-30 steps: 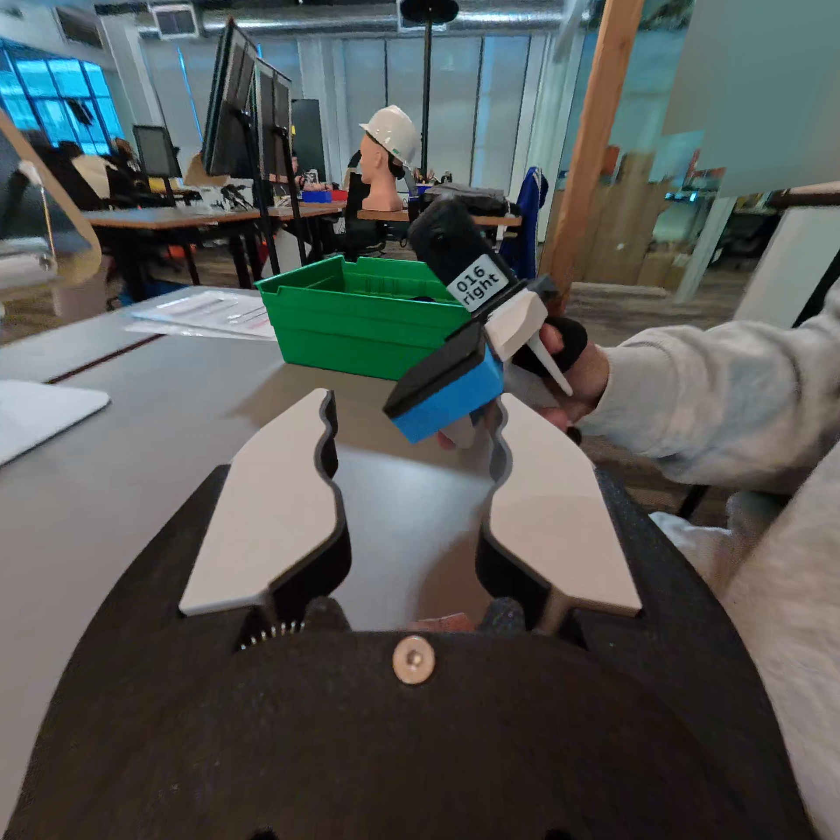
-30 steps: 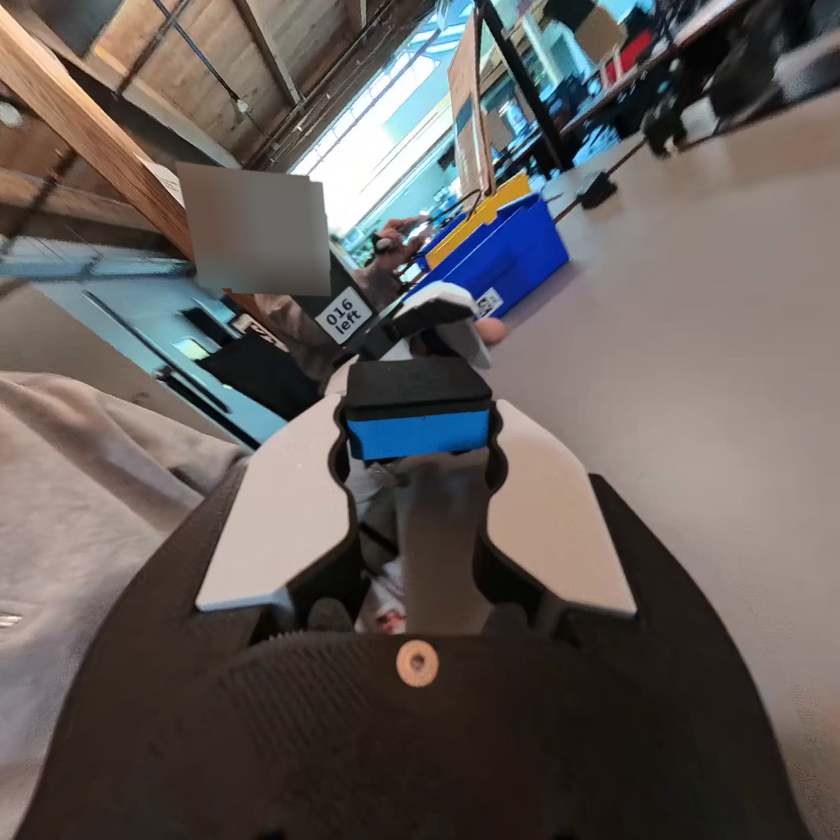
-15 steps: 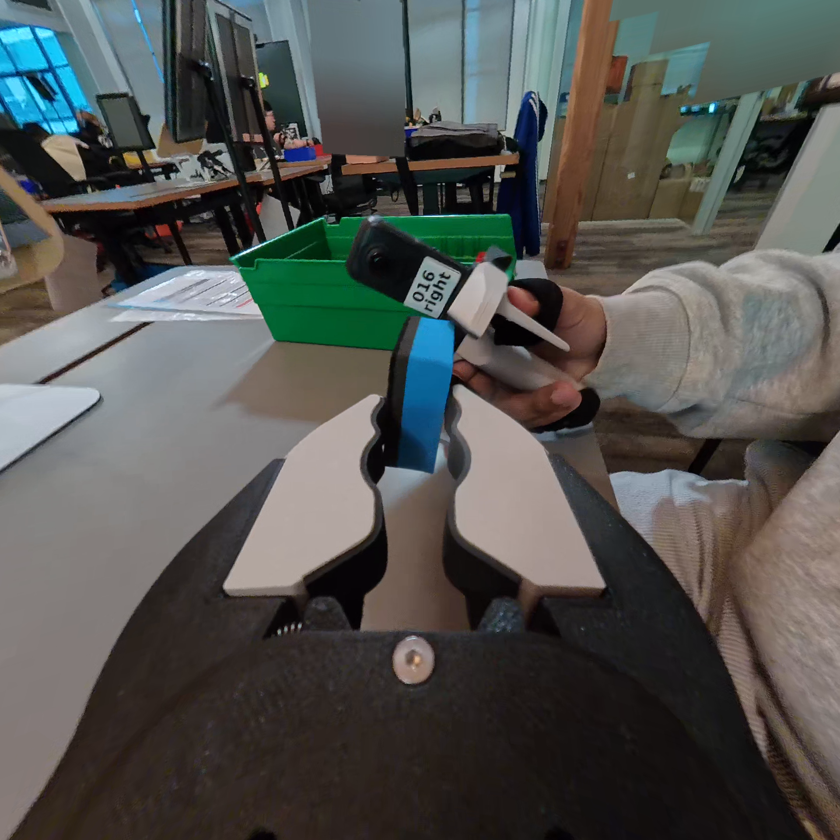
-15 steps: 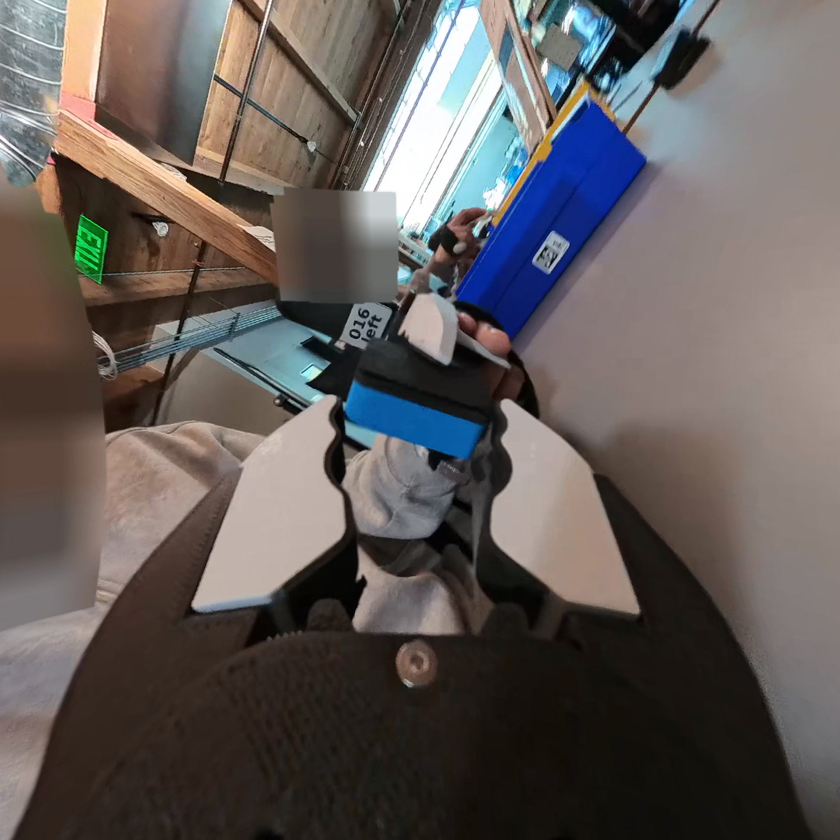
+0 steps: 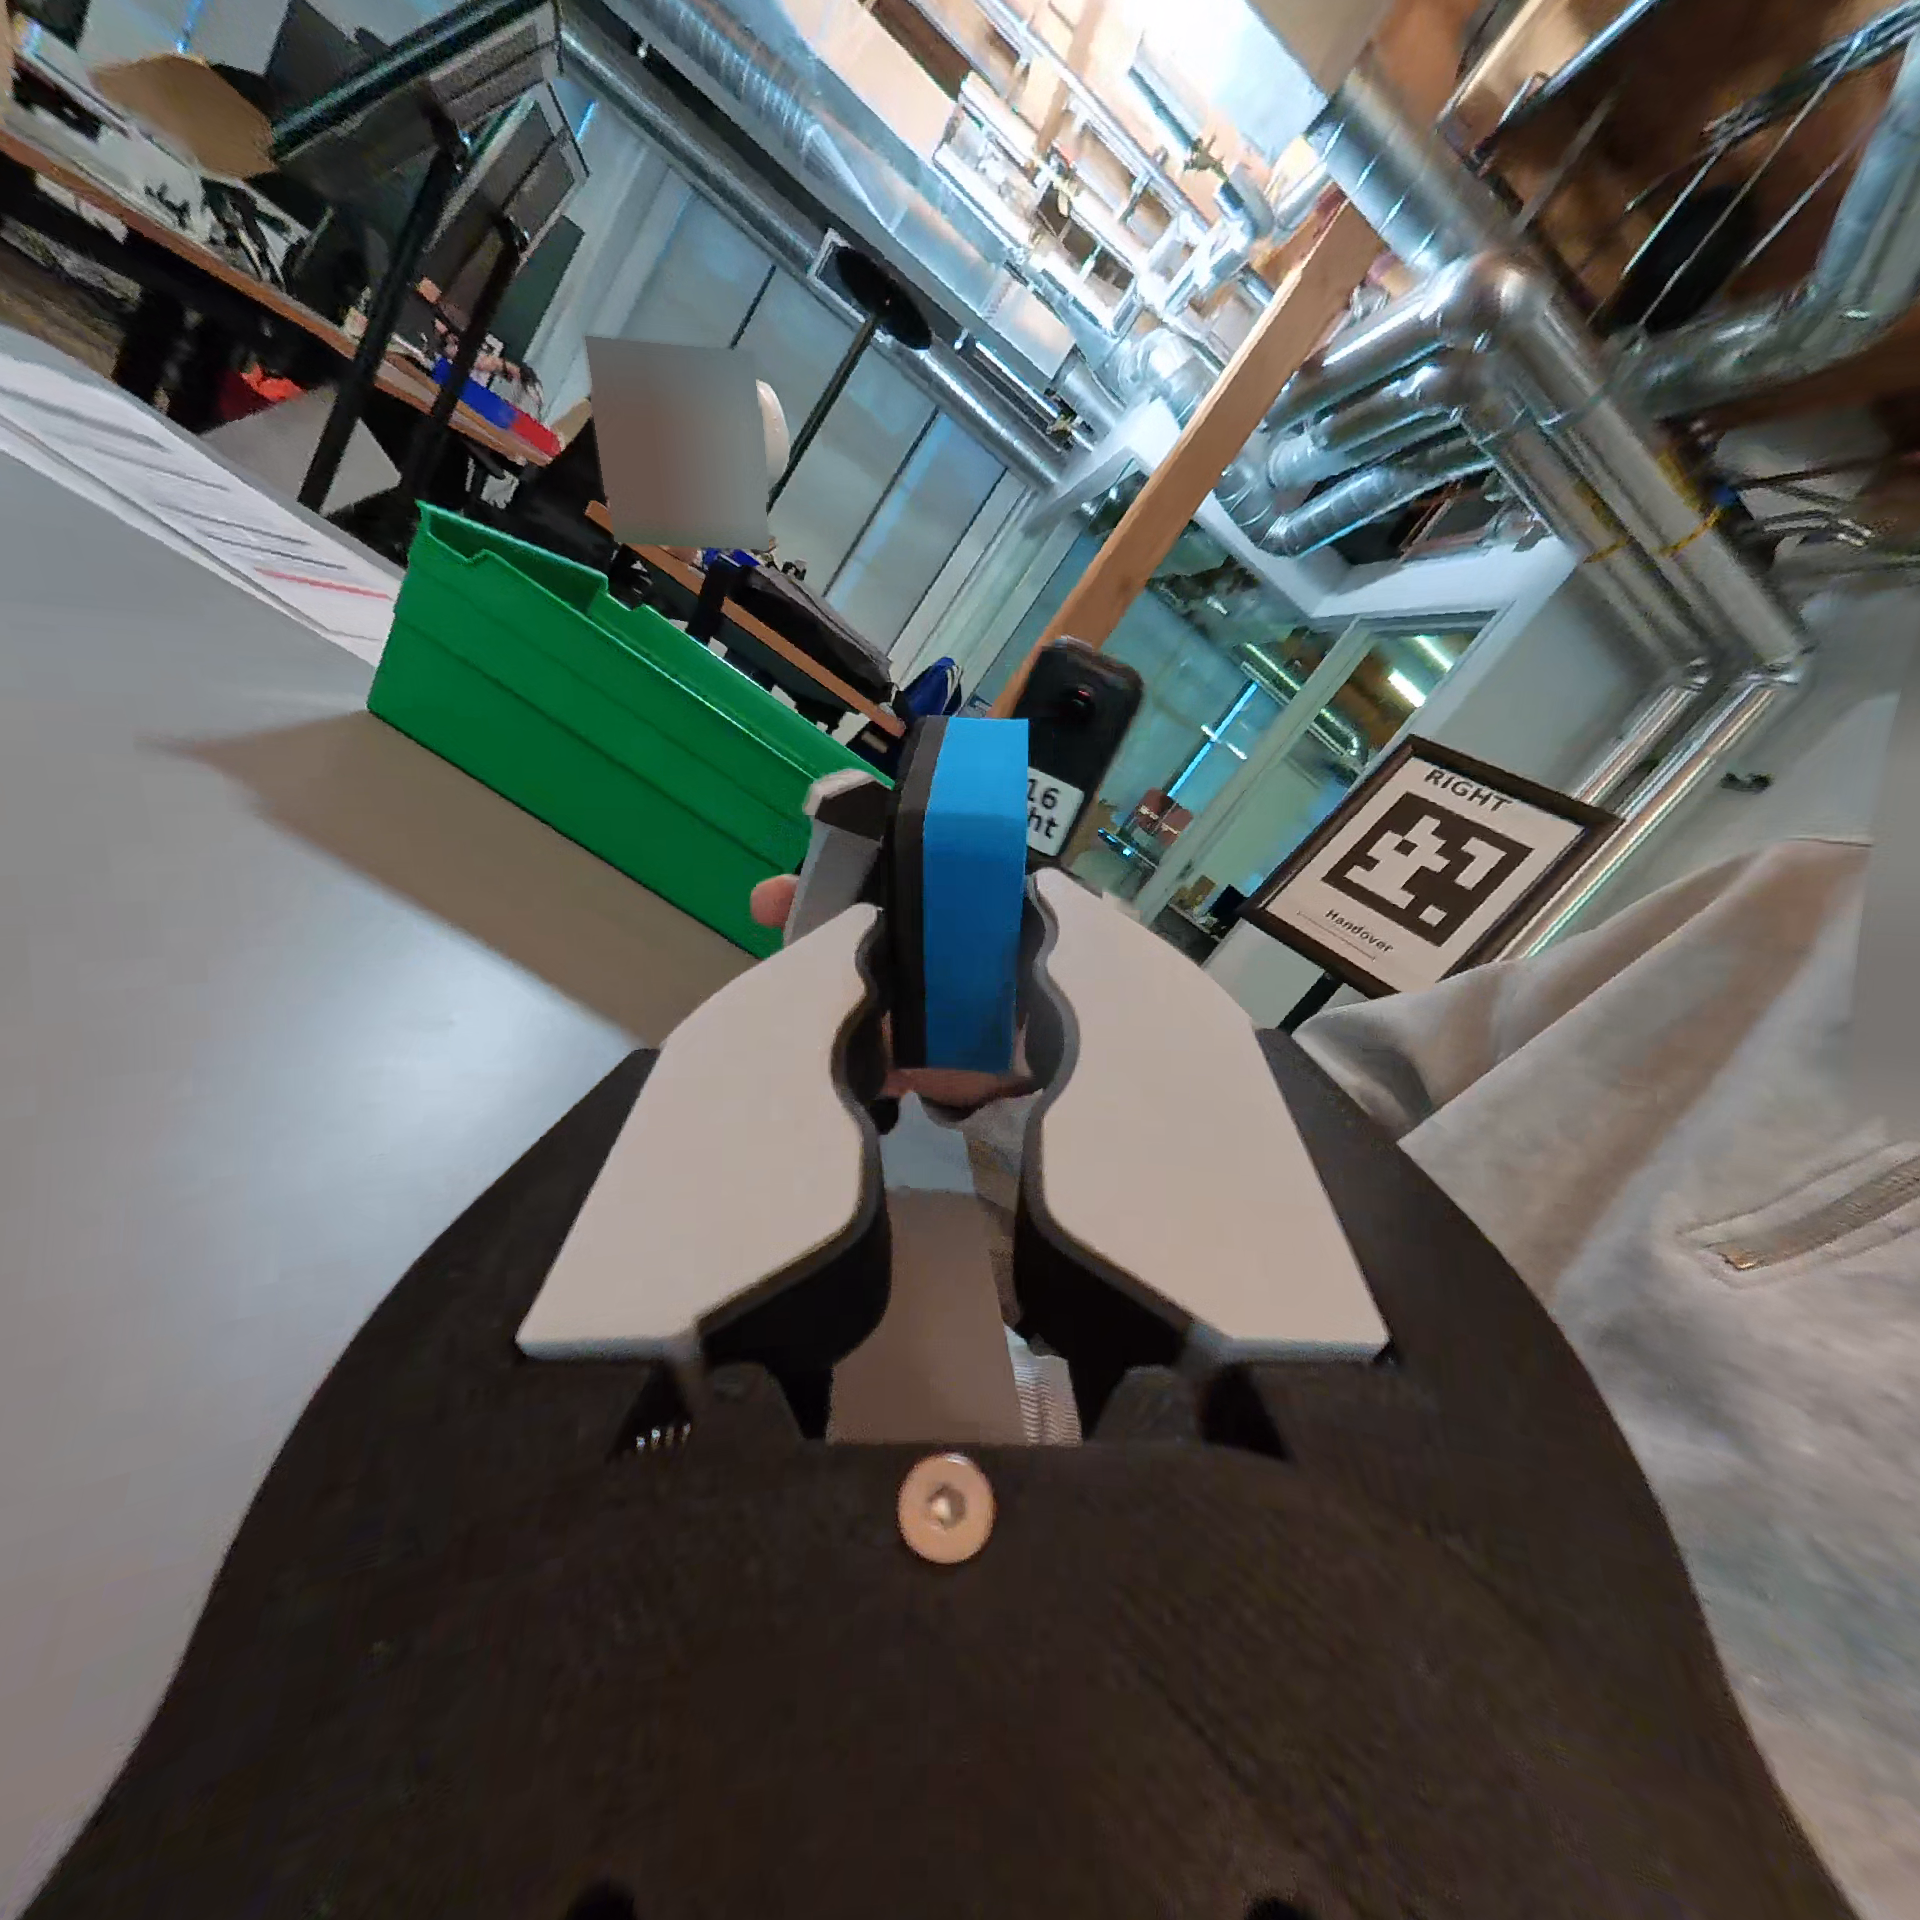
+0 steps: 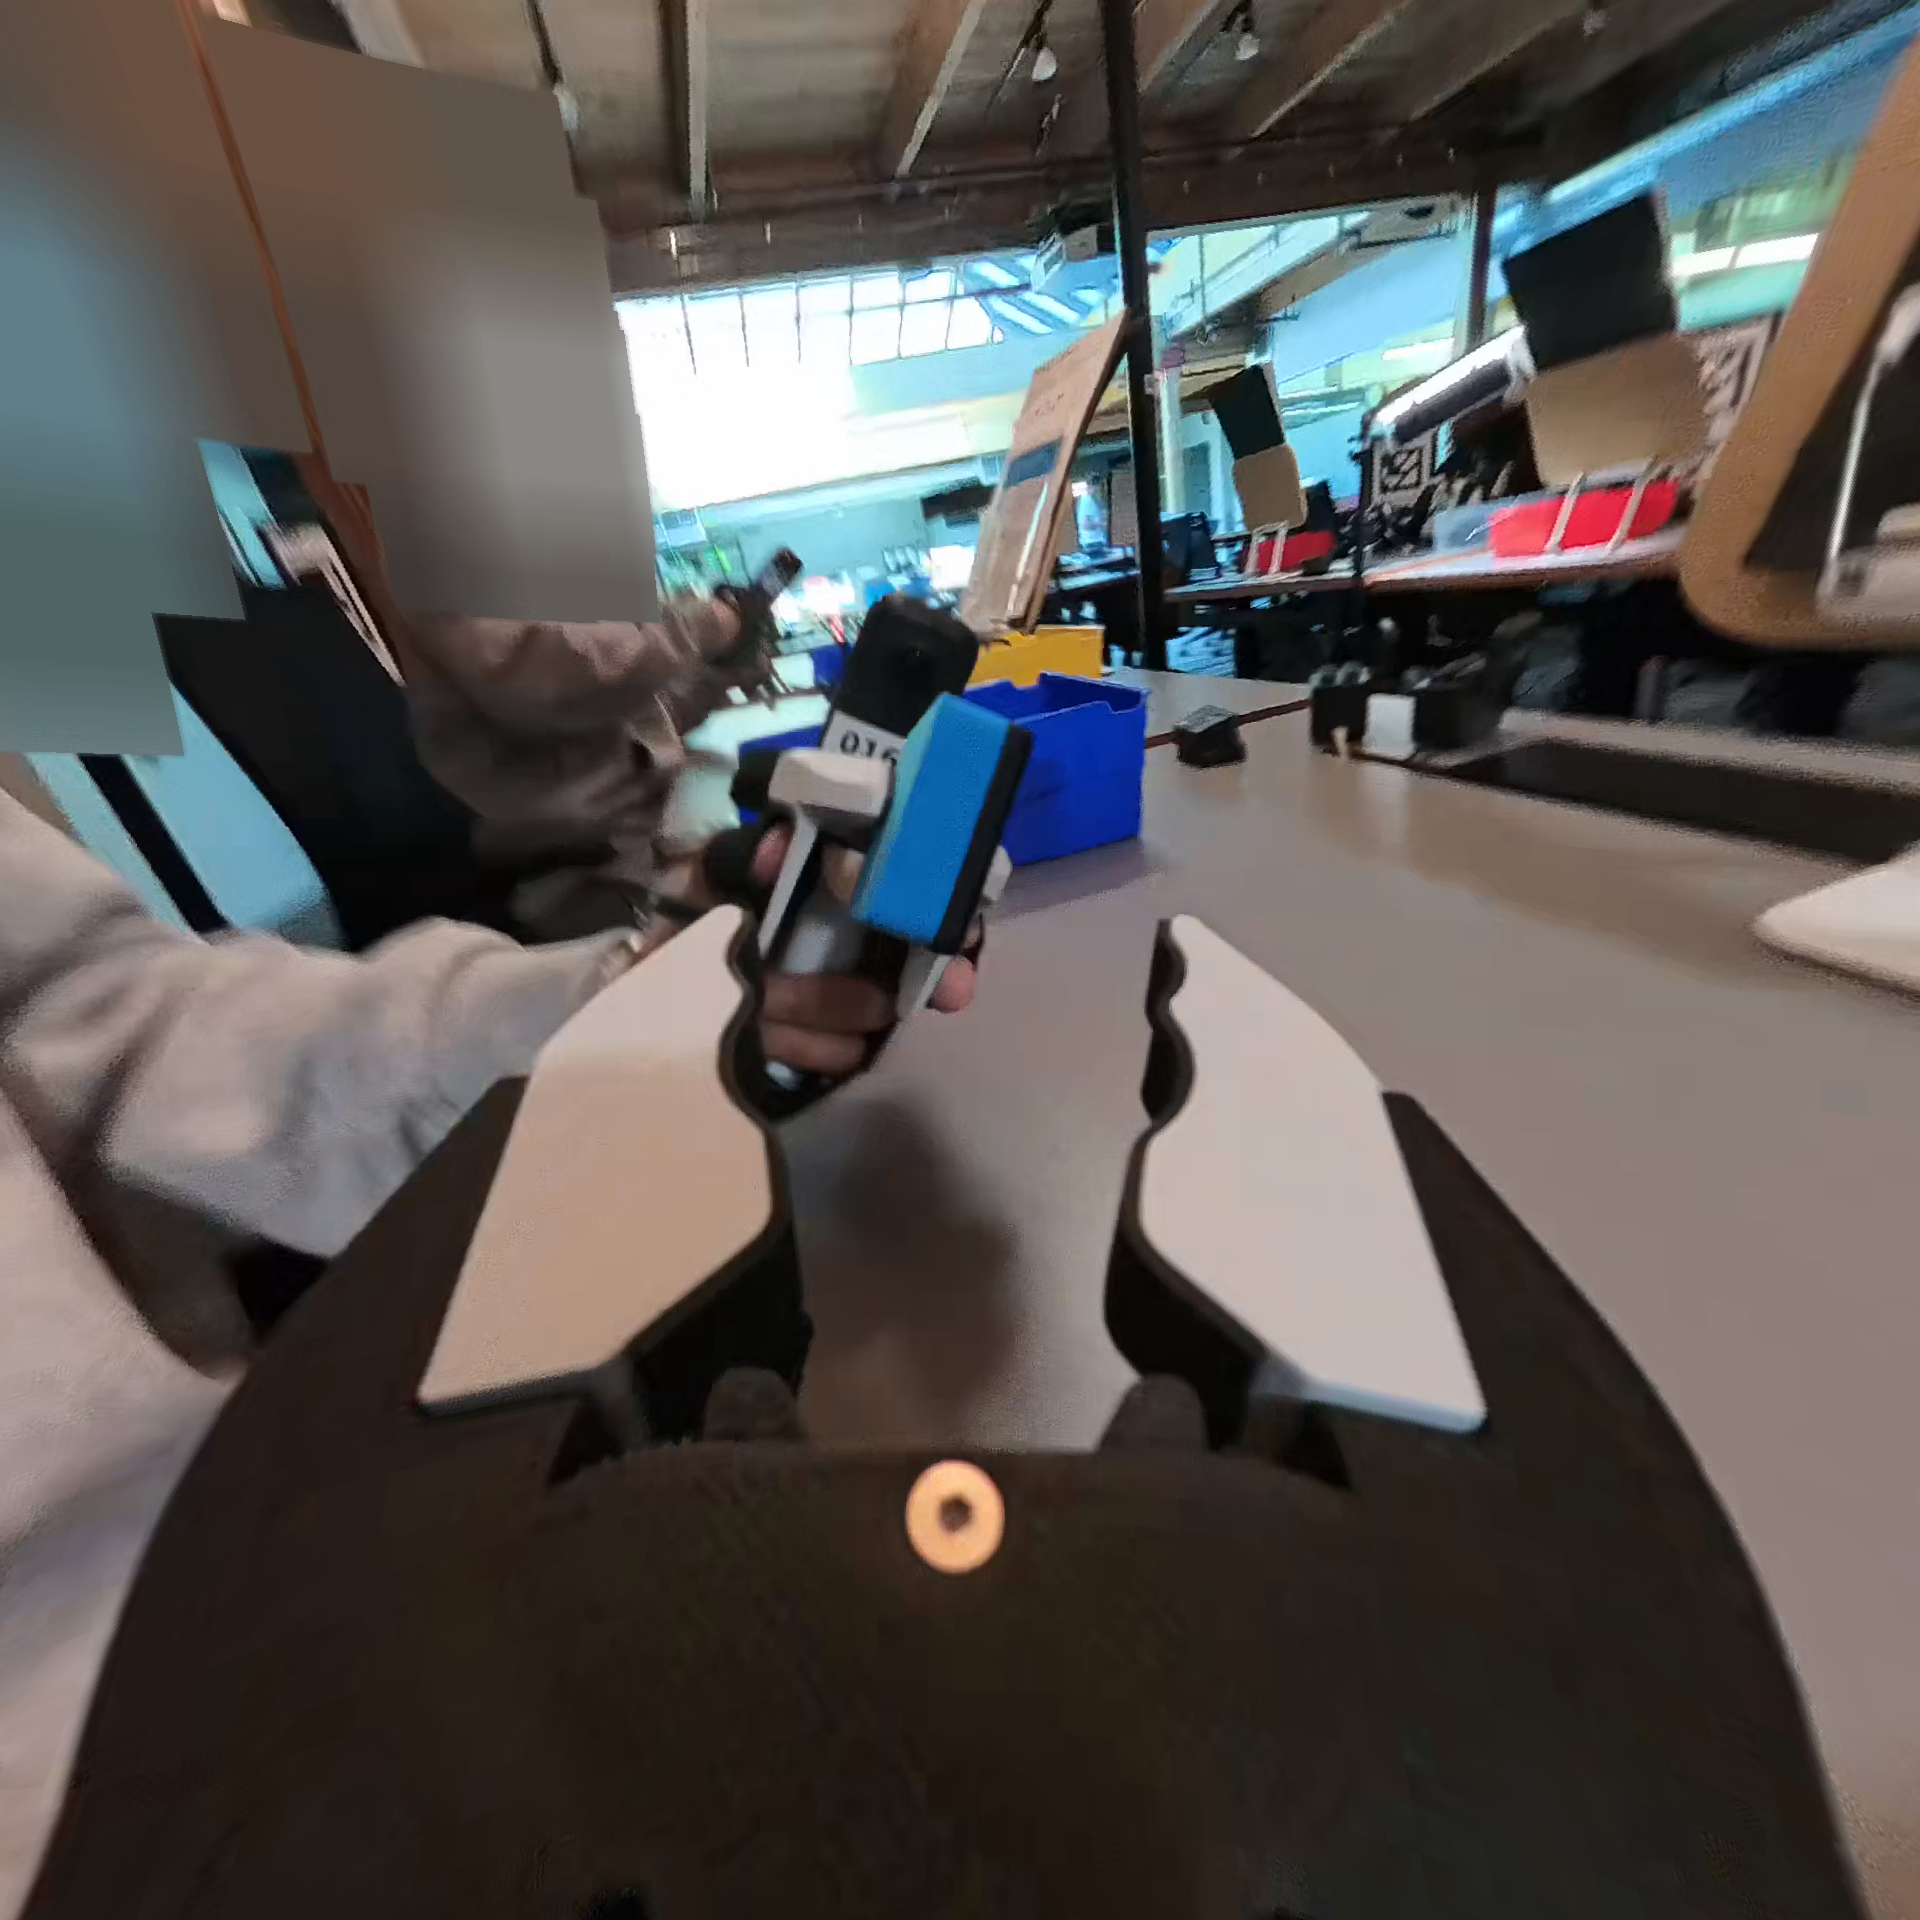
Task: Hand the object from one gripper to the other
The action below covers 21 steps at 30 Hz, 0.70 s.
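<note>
The object is a blue foam block with a black layer on one side (image 5: pixel 971 894). My left gripper (image 5: pixel 951 925) is shut on it and holds it on edge above the grey table (image 5: pixel 260 987). Just behind the block in the left wrist view stands the right gripper, with one grey finger (image 5: pixel 836 862) showing beside it. My right gripper (image 6: pixel 951 925) is open and empty, a short way back from the block (image 6: pixel 930 831). In the right wrist view the block sits tilted between the left gripper's white fingers (image 6: pixel 826 795), and a hand holds that gripper.
A green bin (image 5: pixel 582 707) stands on the table behind the block, with a paper sheet (image 5: pixel 156 488) to its left. A framed marker sign (image 5: pixel 1423 862) stands at the right. A blue bin (image 6: pixel 1070 769) and a yellow bin (image 6: pixel 1039 655) stand farther along the table. My grey sleeve (image 6: pixel 260 1039) is at the left.
The left gripper closed on the block. The right gripper then let go, opened wide and drew back. The block now rests in the left gripper only.
</note>
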Motion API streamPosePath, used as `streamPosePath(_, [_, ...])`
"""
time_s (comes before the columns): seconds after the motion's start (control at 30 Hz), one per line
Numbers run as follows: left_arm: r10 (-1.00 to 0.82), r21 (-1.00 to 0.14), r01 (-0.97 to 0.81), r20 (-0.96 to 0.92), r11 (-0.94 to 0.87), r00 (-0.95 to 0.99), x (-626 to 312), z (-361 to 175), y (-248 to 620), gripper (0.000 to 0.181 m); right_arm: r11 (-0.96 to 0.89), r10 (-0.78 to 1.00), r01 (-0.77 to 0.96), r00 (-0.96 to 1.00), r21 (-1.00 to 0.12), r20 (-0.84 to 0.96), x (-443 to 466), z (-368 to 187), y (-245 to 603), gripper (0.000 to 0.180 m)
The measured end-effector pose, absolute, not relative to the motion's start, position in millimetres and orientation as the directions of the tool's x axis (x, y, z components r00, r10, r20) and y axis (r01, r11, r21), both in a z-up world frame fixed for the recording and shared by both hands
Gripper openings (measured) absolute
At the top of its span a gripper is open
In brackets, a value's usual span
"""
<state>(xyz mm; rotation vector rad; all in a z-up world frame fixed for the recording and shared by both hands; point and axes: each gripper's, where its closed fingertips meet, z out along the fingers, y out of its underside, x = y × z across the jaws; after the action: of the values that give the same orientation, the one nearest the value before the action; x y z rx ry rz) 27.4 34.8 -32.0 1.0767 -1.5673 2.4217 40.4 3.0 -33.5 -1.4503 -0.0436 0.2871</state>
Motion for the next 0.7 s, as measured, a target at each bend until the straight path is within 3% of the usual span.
streamPosePath(0.1, [-0.250, -0.749, -0.467, 0.621, -0.471, -0.743, 25, -35, 33, 0.025, 0.087, 0.162, 0.081, 0.982, -0.993, 0.095, 30, -39, 10, 0.073])
streamPosePath(0.3, [-0.141, -0.681, -0.616, 0.708, -0.396, -0.693, 19, -48, 21, 0.024, 0.091, 0.153, 0.217, 0.961, -0.972, 0.229, 19, -40, 12, 0.084])
streamPosePath(0.53, [-0.018, -0.628, -0.740, 0.765, -0.242, -0.644, -1, -55, -2, 0.025, 0.073, 0.213, 0.345, 0.911, -0.936, 0.352, 5, -47, 8, 0.073])
streamPosePath(0.7, [0.009, -0.580, -0.776, 0.799, -0.248, -0.601, 1, -60, -1, 0.024, 0.056, 0.221, 0.416, 0.881, -0.908, 0.418, 0, -51, 8, 0.058])
